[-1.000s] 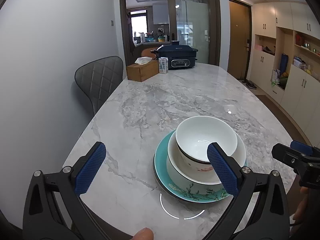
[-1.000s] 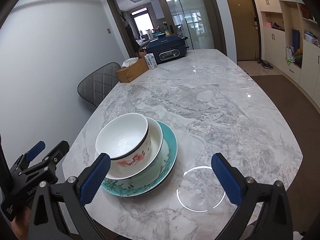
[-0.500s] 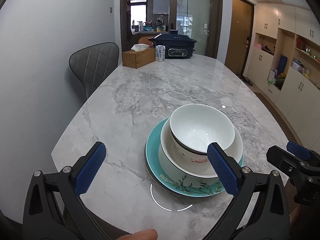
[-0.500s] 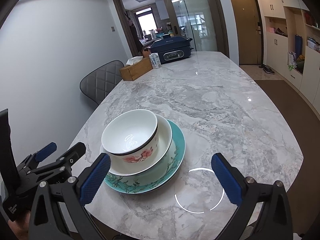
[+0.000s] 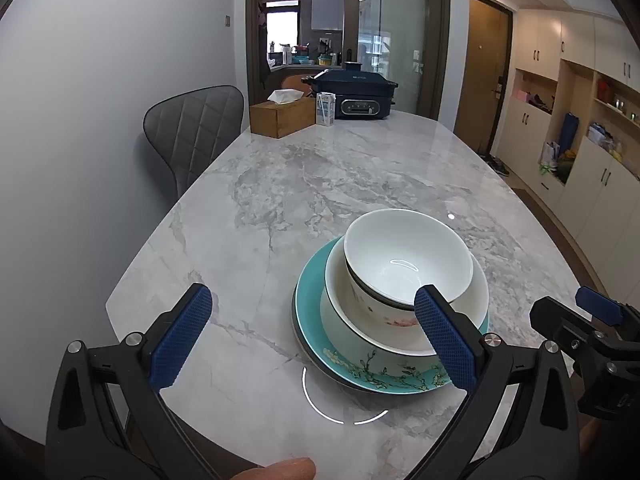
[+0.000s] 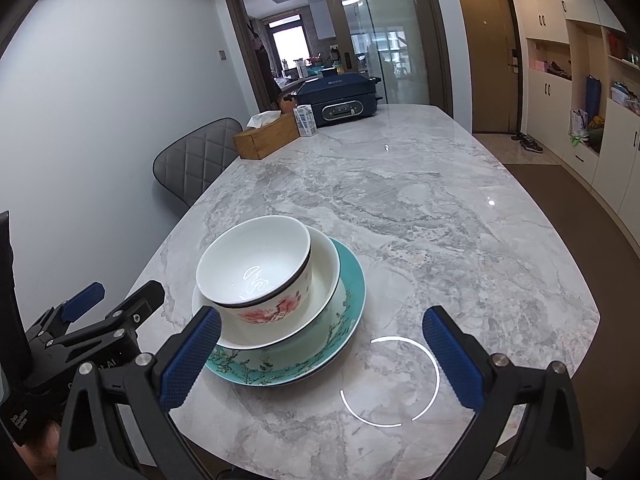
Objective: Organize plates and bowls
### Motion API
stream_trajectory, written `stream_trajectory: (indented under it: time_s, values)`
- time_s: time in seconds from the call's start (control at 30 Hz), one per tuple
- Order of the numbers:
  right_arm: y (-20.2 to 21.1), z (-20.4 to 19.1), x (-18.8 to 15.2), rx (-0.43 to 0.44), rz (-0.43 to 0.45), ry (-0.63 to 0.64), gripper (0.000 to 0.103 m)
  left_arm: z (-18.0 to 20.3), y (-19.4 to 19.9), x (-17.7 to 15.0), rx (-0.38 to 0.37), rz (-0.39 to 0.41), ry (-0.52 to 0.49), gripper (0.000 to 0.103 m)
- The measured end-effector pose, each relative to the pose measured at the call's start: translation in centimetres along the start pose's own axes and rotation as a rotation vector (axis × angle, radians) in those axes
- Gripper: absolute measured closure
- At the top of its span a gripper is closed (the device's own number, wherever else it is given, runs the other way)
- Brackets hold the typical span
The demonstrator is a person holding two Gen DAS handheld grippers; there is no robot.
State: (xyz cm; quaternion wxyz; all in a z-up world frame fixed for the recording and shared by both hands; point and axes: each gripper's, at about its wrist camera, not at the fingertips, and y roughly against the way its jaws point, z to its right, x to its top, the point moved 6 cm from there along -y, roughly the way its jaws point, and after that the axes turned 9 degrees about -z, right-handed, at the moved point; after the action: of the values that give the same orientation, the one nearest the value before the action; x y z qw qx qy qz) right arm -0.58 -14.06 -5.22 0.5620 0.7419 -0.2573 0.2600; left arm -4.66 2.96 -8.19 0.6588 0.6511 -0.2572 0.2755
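Note:
A stack stands near the marble table's near end: a teal floral plate (image 5: 360,368) (image 6: 304,364) at the bottom, a wide white bowl (image 5: 360,320) (image 6: 324,276) on it, and a smaller white bowl with a pink flower (image 5: 404,252) (image 6: 256,264) on top. My left gripper (image 5: 312,336) is open and empty, held above the table edge just left of the stack. My right gripper (image 6: 320,352) is open and empty, pulled back to the stack's right. Each gripper shows at the edge of the other's view.
At the table's (image 5: 320,184) far end sit a wooden tissue box (image 5: 282,118), a small carton (image 5: 325,109) and a dark electric cooker (image 5: 356,100). A grey quilted chair (image 5: 196,132) stands at the left side. Cabinets (image 5: 580,92) line the right wall.
Both grippers have drawn back and risen a little from the stack, which now looks farther off. The bowls and plate have not moved. Both grippers stay open.

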Motion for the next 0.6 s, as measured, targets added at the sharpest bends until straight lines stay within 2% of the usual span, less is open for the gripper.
stream_trajectory:
  time_s: [0.6]
  values:
    - [-0.15, -0.03, 0.08, -0.017, 0.003, 0.007, 0.0, -0.18, -0.86, -0.12, -0.005, -0.017, 0.009, 0.0]
